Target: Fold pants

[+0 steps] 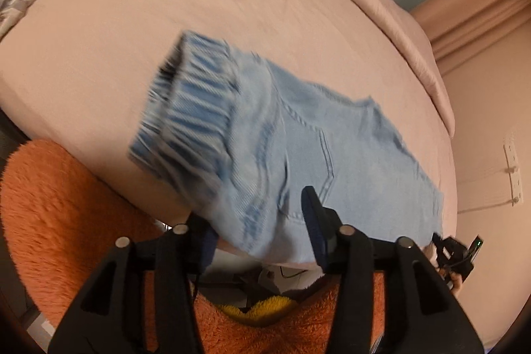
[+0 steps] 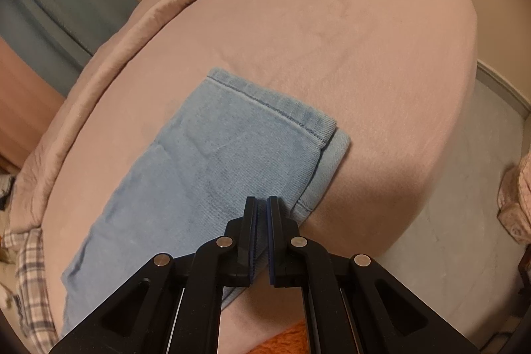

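Observation:
Light blue denim pants (image 1: 298, 155) lie on a pink bed (image 1: 166, 22). In the left wrist view I see their ribbed elastic waistband (image 1: 186, 108) and a back pocket (image 1: 308, 151). My left gripper (image 1: 262, 221) is open at the near edge of the seat, one finger over the cloth. In the right wrist view the leg end with its stitched hem (image 2: 265, 105) lies flat. My right gripper (image 2: 262, 208) has its fingers almost together at the near hem corner; whether cloth is pinched between them is unclear. The right gripper also shows at the left wrist view's right edge (image 1: 454, 254).
A fluffy orange rug (image 1: 59, 204) lies below the bed's near edge. A plaid cloth (image 2: 26, 271) lies at the bed's left end. A folded pink cover (image 2: 99, 62) runs along the far side by curtains. Pale floor (image 2: 464, 204) lies to the right.

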`<state>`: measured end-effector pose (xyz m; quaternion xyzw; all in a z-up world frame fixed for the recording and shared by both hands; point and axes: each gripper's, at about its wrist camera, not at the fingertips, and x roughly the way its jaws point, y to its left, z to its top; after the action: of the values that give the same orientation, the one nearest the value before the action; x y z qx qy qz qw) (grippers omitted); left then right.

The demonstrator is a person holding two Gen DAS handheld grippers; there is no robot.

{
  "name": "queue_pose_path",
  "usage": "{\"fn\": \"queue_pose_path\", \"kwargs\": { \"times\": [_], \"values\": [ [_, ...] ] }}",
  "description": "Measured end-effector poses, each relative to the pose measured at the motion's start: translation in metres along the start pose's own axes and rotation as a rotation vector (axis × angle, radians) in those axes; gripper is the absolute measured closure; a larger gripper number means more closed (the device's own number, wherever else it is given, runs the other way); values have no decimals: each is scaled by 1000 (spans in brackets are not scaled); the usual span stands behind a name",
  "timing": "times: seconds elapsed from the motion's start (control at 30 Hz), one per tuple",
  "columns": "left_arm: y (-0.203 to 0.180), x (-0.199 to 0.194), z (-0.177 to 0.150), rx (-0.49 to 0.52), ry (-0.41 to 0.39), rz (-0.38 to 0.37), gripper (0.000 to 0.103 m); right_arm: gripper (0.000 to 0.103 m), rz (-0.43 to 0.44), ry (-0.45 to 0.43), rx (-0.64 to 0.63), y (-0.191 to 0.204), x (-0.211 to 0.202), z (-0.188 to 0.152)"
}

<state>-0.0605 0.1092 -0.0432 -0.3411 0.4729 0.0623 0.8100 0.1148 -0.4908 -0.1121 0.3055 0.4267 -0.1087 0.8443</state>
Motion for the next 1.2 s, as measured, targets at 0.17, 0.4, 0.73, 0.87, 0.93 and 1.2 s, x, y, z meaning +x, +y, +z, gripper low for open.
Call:
{"fn": "queue_pose_path", "kwargs": {
  "times": [0.17,0.4,0.73,0.87,0.93,1.2],
  "values": [
    [11,-6,8,-63,-5,-45,55,101,4,0,-3,-1,-1,0],
    [8,-21,12,-33,-67,-18,55,101,4,3,-3,-2,-1,1],
    [15,-15,28,-58,-72,-55,54,101,-13,-1,-12,3,-1,-2],
    [15,-16,32,-43,-98,-27,51,101,-18,1,-14,4,-1,-2],
    [17,-12,34,-45,-88,-28,51,101,-23,-1,-16,5,-1,-3],
    [25,5,30,-36,-80,56,63,101,-40,-4,-34,8,0,-4]
  ]
}}
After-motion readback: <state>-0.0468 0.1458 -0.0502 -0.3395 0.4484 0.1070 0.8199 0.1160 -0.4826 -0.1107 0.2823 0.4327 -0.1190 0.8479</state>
